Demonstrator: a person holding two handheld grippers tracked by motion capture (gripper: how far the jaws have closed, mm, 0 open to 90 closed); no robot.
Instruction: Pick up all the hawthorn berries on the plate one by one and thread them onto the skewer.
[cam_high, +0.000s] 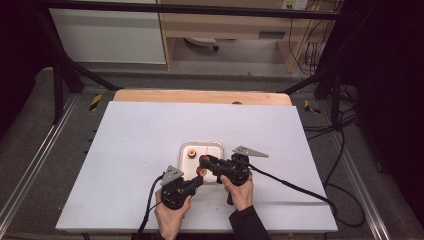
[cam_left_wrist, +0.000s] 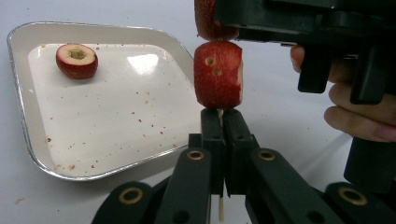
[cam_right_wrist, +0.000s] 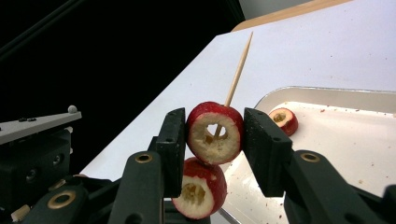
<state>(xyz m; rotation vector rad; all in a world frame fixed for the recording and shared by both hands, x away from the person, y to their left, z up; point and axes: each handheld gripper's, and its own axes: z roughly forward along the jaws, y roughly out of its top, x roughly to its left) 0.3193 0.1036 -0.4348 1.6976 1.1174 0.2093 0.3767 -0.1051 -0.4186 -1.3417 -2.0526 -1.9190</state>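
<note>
left gripper (cam_left_wrist: 219, 121): jaws together, pinching wooden skewer (cam_right_wrist: 238, 70) below a threaded red fruit piece (cam_left_wrist: 218, 74) | right gripper (cam_right_wrist: 214, 140): clamped on upper fruit piece (cam_right_wrist: 215, 133), skewer through it | tray (cam_left_wrist: 28, 140): just beyond, one fruit half (cam_left_wrist: 77, 59) inside

Even overhead light falls on the white table (cam_high: 150, 150), bright in the high view, while the room around it sinks into near black and the whole frame looks soft and grainy. In the left gripper view a glare patch sits on the tray (cam_left_wrist: 56, 154) floor beyond the jaws (near parts blurred). The right gripper view is sharp between its jaws, dark to their left.
</note>
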